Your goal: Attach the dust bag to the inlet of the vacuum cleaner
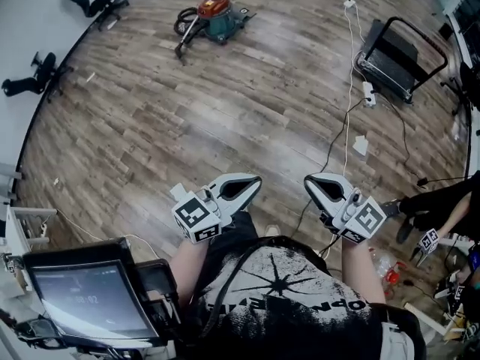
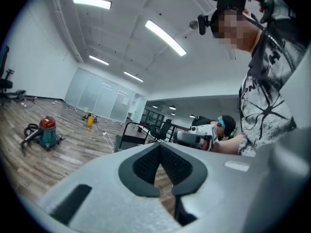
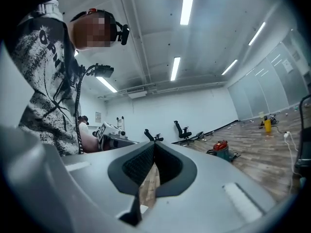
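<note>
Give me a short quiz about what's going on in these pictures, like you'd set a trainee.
1. True or false: the vacuum cleaner stands right by the person's feet.
2. The left hand-held gripper and right hand-held gripper are: A open, B shut and empty, C shut on a dust bag.
3. What colour is the vacuum cleaner's top?
Key: 1 false, it is far off; 2 B; 3 red.

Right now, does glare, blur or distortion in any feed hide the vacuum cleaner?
Head view: evenly lit and sharp, fisheye bends the plank floor; the red-topped teal canister vacuum cleaner is clear but small. Left gripper view: bright ceiling strips, dark corners, vacuum small at left, the grey left tongs, shut, fill the bottom. Right gripper view: hazier, same vignette, vacuum tiny at right.
</note>
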`<state>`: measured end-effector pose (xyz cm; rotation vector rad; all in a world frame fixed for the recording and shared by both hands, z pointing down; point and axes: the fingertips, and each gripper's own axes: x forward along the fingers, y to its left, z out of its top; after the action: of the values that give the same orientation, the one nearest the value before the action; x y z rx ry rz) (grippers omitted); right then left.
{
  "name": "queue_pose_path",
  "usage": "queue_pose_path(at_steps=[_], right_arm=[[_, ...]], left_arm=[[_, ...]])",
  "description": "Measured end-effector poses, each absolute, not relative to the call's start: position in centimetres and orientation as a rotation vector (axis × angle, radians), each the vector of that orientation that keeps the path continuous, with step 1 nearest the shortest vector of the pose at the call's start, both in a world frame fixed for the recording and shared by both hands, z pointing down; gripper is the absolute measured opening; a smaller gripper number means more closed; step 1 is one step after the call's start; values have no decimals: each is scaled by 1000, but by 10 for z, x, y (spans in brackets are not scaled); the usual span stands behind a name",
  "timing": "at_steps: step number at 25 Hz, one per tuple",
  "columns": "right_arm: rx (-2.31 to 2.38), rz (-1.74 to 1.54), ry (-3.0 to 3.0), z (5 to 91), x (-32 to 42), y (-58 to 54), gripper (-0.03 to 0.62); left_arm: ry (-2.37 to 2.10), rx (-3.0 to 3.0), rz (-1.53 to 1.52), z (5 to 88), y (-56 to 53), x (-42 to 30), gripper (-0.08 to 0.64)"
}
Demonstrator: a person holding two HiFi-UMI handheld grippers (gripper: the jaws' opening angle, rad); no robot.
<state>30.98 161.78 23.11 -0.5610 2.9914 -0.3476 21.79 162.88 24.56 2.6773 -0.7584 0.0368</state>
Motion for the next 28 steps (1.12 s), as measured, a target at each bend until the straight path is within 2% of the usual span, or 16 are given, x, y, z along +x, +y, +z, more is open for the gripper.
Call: queue_pose_path(at_steps=[16,28], right_arm=[[-807,33,2966,172,170,1476,5],[-827,-31,3045,179,153,1425,5]], left_arm=[[-470,2862,3,234,1472,112,3],[-378,2807,-11,256,1439,92,3]])
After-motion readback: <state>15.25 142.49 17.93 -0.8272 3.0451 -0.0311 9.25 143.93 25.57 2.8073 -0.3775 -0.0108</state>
